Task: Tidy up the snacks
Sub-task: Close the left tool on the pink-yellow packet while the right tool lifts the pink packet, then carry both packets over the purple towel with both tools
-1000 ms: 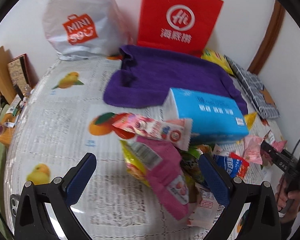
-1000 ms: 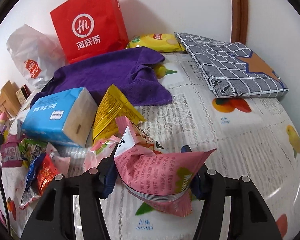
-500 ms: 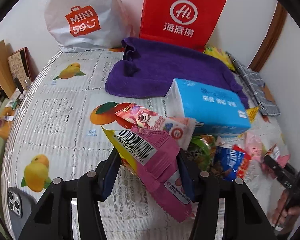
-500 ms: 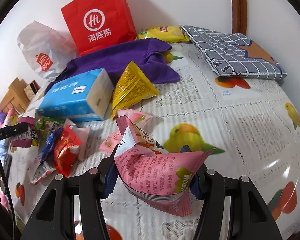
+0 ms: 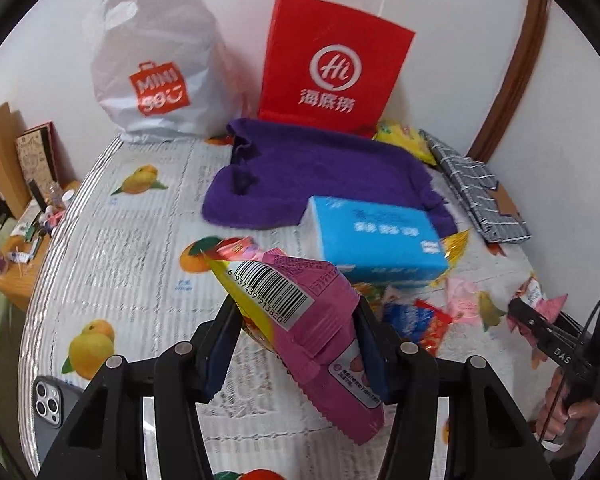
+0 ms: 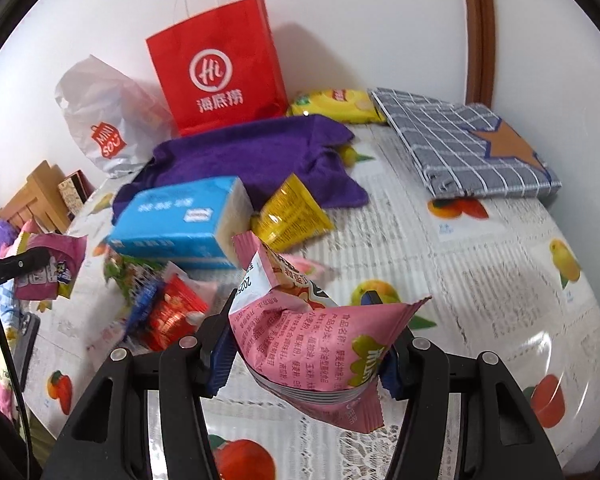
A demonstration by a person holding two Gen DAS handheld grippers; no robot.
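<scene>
**Both tongs grip a snack packet**

The left gripper (image 5: pixel 296 344) pinches a magenta packet (image 5: pixel 320 336) above the table (image 5: pixel 132 248); the right gripper (image 6: pixel 304 348) clamps a pink packet (image 6: pixel 320 340). Behind stand one red bag (image 5: pixel 332 68), one white bag (image 5: pixel 156 68), one blue tissue pack (image 5: pixel 376 236).

red paper bag (image 5: pixel 332 64) upright at wall | purple towel (image 5: pixel 320 176) before it | phone (image 5: pixel 50 404) at table edge

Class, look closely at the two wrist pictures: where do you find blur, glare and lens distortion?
Left wrist view: the fisheye bends the door frame into a curve, and the snack pile is smeared. Right wrist view: the blue tissue pack and the small packets are blurred, glare shines on the tablecloth, and the pink snack bag stays sharp.
</scene>
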